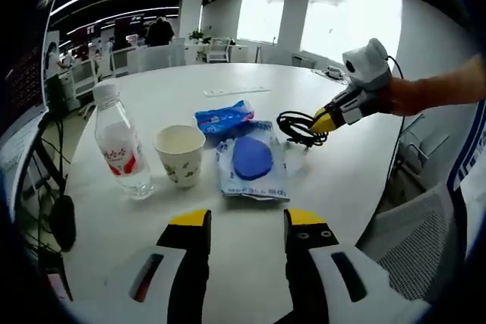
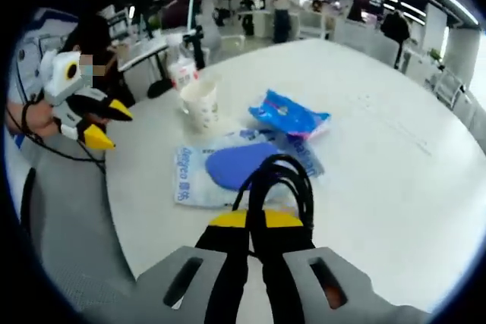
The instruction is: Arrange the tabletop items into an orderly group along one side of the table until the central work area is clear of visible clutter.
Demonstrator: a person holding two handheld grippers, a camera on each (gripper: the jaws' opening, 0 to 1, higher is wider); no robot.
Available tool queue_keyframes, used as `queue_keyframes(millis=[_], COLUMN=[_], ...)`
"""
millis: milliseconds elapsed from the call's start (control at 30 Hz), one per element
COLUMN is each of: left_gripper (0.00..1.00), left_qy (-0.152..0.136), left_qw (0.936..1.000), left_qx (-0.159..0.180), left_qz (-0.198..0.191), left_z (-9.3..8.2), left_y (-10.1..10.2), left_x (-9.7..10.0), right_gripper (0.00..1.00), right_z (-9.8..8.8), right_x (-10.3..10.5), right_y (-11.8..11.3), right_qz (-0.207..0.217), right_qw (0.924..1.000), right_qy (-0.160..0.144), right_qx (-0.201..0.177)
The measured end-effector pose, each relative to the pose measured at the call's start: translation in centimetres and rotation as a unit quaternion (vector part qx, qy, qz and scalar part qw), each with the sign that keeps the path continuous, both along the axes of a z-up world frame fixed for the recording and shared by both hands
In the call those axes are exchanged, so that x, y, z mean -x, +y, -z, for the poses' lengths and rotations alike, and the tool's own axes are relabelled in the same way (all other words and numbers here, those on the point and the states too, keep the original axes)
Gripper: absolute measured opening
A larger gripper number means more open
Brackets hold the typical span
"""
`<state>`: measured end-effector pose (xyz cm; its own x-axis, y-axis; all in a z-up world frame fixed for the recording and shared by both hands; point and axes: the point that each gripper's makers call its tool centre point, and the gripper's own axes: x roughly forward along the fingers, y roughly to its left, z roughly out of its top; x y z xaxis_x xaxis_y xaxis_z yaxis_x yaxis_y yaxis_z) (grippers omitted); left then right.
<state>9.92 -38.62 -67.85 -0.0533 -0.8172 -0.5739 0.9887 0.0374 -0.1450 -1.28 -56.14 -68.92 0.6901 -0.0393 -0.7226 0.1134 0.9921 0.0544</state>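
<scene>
Already clamped on the black cable coil (image 2: 277, 180), right claw (image 2: 256, 221), tips together around the loops at the near edge of the bundle; seen from the left gripper view as a yellow-tipped right claw (image 1: 325, 120) biting the coil (image 1: 298, 127) just beside the blue-and-white packet (image 1: 253, 161). Limp and light by the look of it (likely to sag and trail loose loops if lifted by one strand), so best taken across several loops at once. Left claw (image 1: 244, 221) spread and holding nothing, low over bare white tabletop (image 1: 364, 180), with paper cup (image 1: 180, 155) and water bottle (image 1: 120, 142) just ahead to its left, small blue pouch (image 1: 223, 117) behind the packet. Everything clustered mid-tabletop, nothing yet along an edge.
</scene>
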Motion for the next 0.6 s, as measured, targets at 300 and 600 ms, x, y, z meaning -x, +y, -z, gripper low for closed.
queue_keyframes(millis=[300, 600], left_gripper=[0.37, 0.37], left_qy=[0.002, 0.001], left_qw=[1.0000, 0.9999], left_qx=[0.000, -0.001], left_qz=[0.006, 0.012], left_z=[0.1, 0.0], left_y=[-0.5, -0.9], left_x=[0.6, 0.8], right_gripper=[0.02, 0.02], right_z=[-1.4, -2.5], right_x=[2.9, 5.7], right_y=[-1.9, -3.6], right_qz=[0.038, 0.071], right_qw=[0.9992, 0.9972], right_qy=[-0.011, -0.016], right_qx=[0.007, 0.016])
